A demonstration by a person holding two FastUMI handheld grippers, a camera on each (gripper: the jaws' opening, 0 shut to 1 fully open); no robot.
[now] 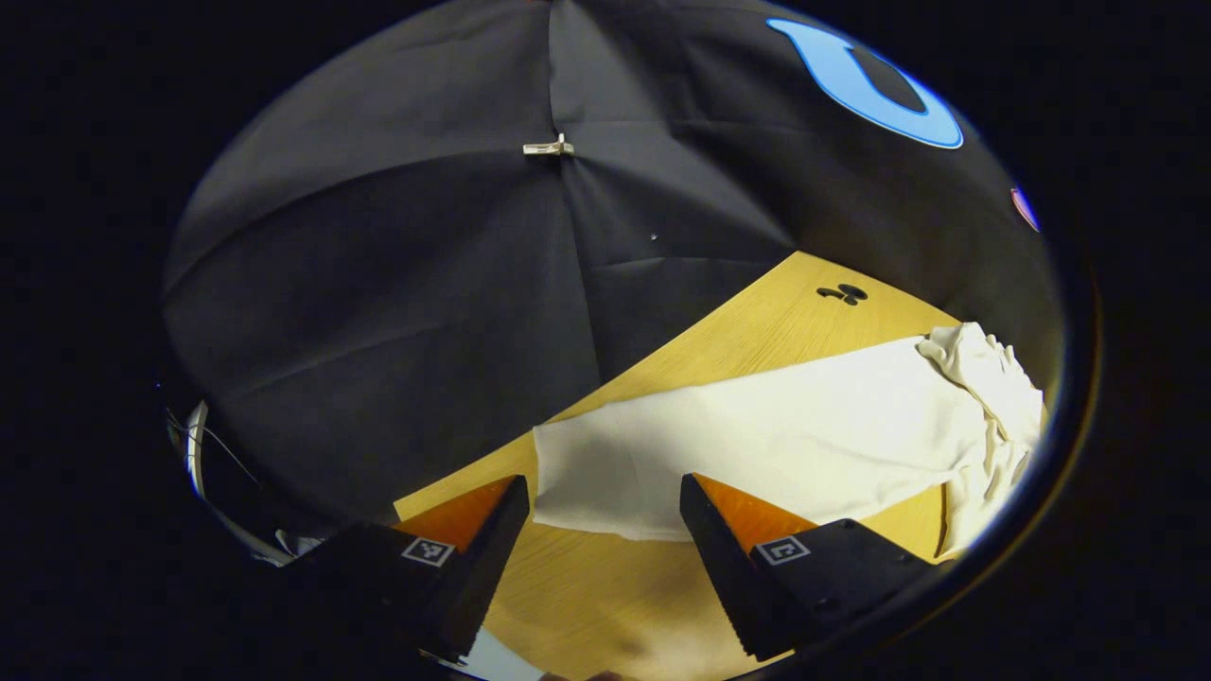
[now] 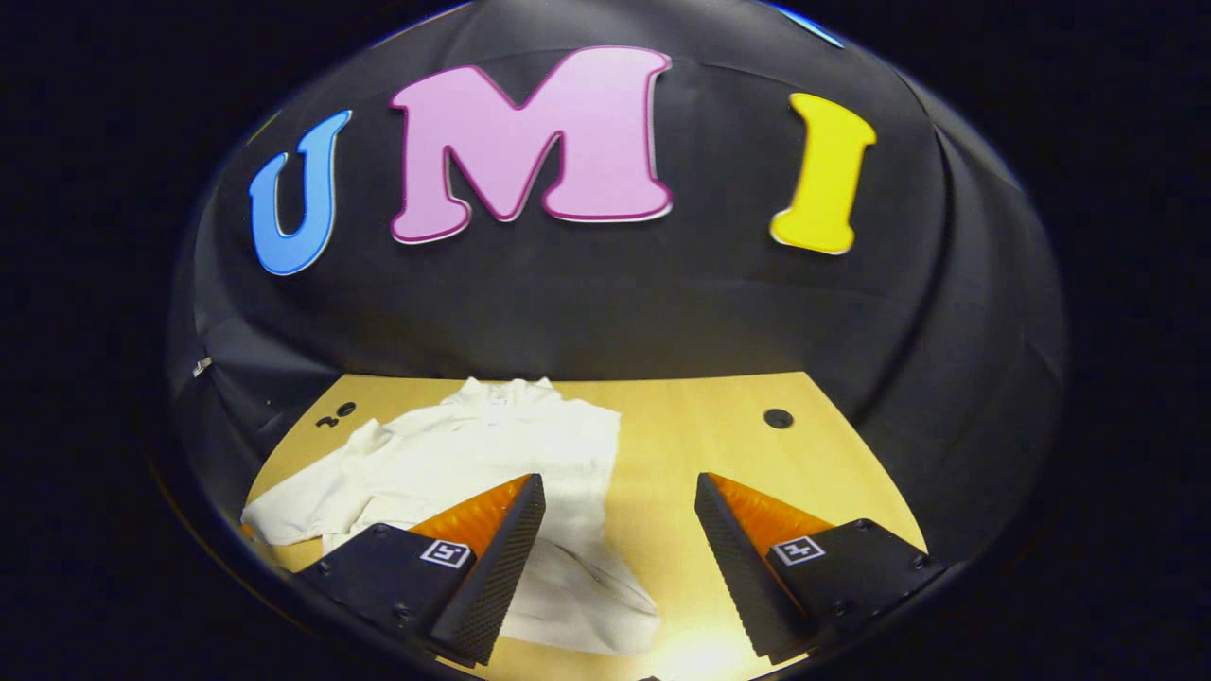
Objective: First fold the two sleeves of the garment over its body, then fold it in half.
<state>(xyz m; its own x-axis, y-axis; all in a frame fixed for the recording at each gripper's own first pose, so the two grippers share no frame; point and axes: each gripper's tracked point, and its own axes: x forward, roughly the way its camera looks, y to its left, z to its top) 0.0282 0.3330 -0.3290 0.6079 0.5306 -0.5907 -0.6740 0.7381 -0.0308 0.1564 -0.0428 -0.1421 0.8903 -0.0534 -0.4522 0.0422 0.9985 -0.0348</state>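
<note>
A white long-sleeved garment lies on the wooden table, its body to the left of middle in the right gripper view. One sleeve lies near my right gripper, which is open above the table with bare wood between its fingers. In the left gripper view another sleeve stretches flat across the table toward the bunched body at the right. My left gripper hangs open just before that sleeve's cuff end, holding nothing.
The black cloth wall closes in the table on all sides. A round dark hole marks the table's far right; a pair of small dark holes sits near the far corner. A white cable hangs at the left edge.
</note>
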